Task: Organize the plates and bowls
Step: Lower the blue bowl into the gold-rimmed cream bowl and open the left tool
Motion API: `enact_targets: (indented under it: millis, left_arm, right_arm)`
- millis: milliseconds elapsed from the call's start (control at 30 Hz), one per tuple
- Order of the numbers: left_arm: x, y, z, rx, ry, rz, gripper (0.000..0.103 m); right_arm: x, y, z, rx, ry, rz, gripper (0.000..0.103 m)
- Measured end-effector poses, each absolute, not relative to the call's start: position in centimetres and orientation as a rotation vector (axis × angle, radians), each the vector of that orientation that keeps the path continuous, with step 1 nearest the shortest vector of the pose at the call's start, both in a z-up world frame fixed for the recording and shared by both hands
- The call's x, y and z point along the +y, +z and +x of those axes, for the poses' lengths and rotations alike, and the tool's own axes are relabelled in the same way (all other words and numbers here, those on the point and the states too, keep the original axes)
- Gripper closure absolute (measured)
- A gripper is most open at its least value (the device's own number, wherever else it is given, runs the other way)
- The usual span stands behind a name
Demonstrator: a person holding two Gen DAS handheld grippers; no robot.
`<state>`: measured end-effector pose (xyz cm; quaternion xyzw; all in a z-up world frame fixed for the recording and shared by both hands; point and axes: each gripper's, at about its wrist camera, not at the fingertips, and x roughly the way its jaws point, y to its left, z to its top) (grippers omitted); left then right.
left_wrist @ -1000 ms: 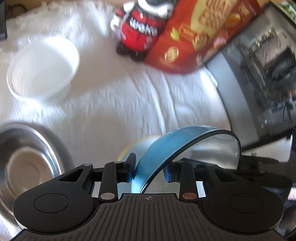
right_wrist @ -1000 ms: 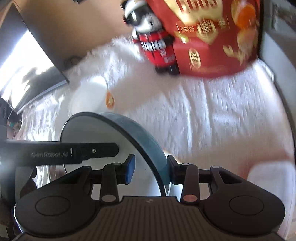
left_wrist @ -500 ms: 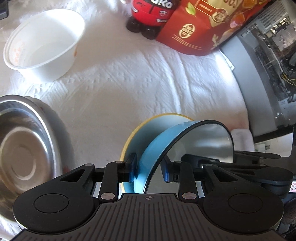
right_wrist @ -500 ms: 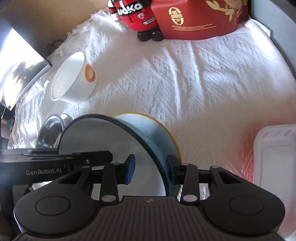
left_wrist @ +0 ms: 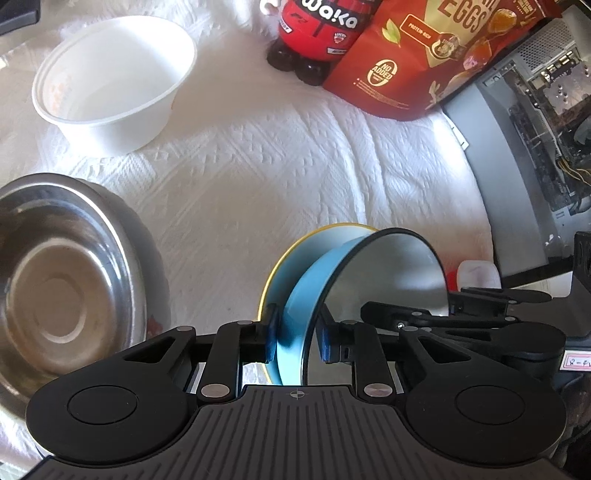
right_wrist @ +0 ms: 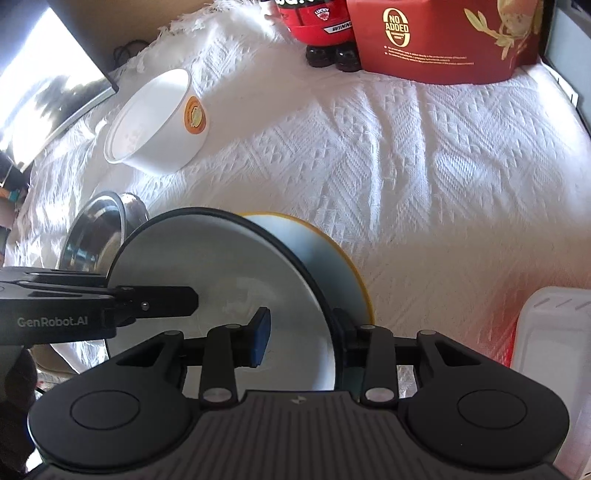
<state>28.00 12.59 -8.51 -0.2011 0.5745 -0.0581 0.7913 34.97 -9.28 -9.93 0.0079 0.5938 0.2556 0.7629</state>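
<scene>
Gripping the rim of a blue bowl [left_wrist: 306,295] at lower centre of the left wrist view, the left gripper [left_wrist: 297,338] has its blue pads pressed on either side of the wall, the bowl tilted inside a yellow-rimmed bowl [left_wrist: 291,254] that sits on a white woven tablecloth [left_wrist: 258,166]. A steel bowl [left_wrist: 62,280] fills the left edge; a white disposable bowl [left_wrist: 114,85] stands at upper left. At top centre a red bottle-shaped figure [left_wrist: 317,33] reads "Waka", beside a red snack bag [left_wrist: 413,62] printed "EGGS", "PROTEIN-RICH" and "NO ADDED". An open computer case [left_wrist: 535,122] occupies the right edge, and the other gripper reaches in at lower right.

In the right wrist view, the right gripper [right_wrist: 301,338] straddles the same blue bowl's [right_wrist: 221,288] rim at lower centre, its jaws parted: the left pad stands clear inside the bowl, while contact on the outer side cannot be made out. The yellow-rimmed bowl [right_wrist: 332,258] shows beneath. The left gripper's arm, marked "GenRobot.AI", crosses from the left edge. The white disposable bowl [right_wrist: 159,125], bearing an orange round sticker, sits at upper left, above the steel bowl [right_wrist: 99,229]. The red bag [right_wrist: 443,48] at top reads "NO ADDED"; the red figure [right_wrist: 317,26] shows "LUCKY" and "WINN". A dark monitor [right_wrist: 55,85] leans at far left, and a white plastic container [right_wrist: 554,354] lies at lower right on the tablecloth [right_wrist: 406,147].
</scene>
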Motion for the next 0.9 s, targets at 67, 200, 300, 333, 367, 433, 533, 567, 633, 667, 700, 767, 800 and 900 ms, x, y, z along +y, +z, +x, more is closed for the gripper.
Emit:
enact_targets:
  millis: [67, 200, 300, 333, 367, 433, 533, 567, 633, 667, 700, 767, 800, 900]
  left_arm:
    - [12.7, -8.3, 27.9, 1.233, -0.124, -0.43, 0.08]
    - [12.9, -8.0, 27.7, 1.229, -0.127, -0.422, 0.08]
    - [13.0, -7.9, 27.6, 1.225, -0.129, -0.425, 0.081]
    - [13.2, -7.8, 27.6, 1.225, -0.129, -0.43, 0.081]
    - [13.3, -7.8, 27.5, 1.225, -0.126, -0.437, 0.081]
    - [13.5, -7.4, 27.4, 1.215, -0.126, -0.441, 0.081]
    - [13.9, -6.9, 27.1, 1.2, -0.138, -0.452, 0.081]
    - [14.0, -6.8, 27.0, 1.196, -0.14, -0.452, 0.082]
    - [14.0, -6.7, 26.9, 1.193, -0.14, -0.458, 0.082]
    - [14.0, -6.7, 27.0, 1.193, -0.137, -0.46, 0.082]
    - [14.0, -6.6, 27.1, 1.193, -0.134, -0.461, 0.082]
    - [14.0, -6.5, 27.2, 1.187, -0.138, -0.468, 0.084]
    - [14.1, -6.4, 27.3, 1.183, -0.15, -0.476, 0.084]
    - [13.6, -5.9, 27.5, 1.167, -0.175, -0.47, 0.084]
  right_arm:
    - [-9.4, -9.8, 35.0, 1.29, 0.557, 0.014, 0.066]
    - [-9.7, -9.3, 35.0, 1.281, 0.552, 0.014, 0.066]
    - [-9.7, -8.9, 34.8, 1.264, 0.546, -0.001, 0.066]
    - [-9.7, -8.8, 34.8, 1.262, 0.544, -0.001, 0.066]
    - [-9.8, -8.8, 34.8, 1.26, 0.54, 0.0, 0.066]
    - [-9.9, -8.6, 34.7, 1.254, 0.529, 0.009, 0.066]
    - [-10.0, -8.2, 34.6, 1.236, 0.513, 0.019, 0.066]
    - [-10.0, -8.2, 34.6, 1.237, 0.507, 0.026, 0.066]
    - [-10.1, -8.1, 34.3, 1.233, 0.499, 0.029, 0.066]
    - [-10.2, -8.1, 34.1, 1.23, 0.495, 0.03, 0.066]
    - [-10.2, -8.1, 34.0, 1.229, 0.49, 0.03, 0.066]
    - [-10.2, -8.0, 33.8, 1.226, 0.482, 0.032, 0.066]
    - [-10.3, -7.9, 33.7, 1.223, 0.479, 0.034, 0.066]
    - [-10.6, -7.5, 33.6, 1.208, 0.467, 0.044, 0.066]
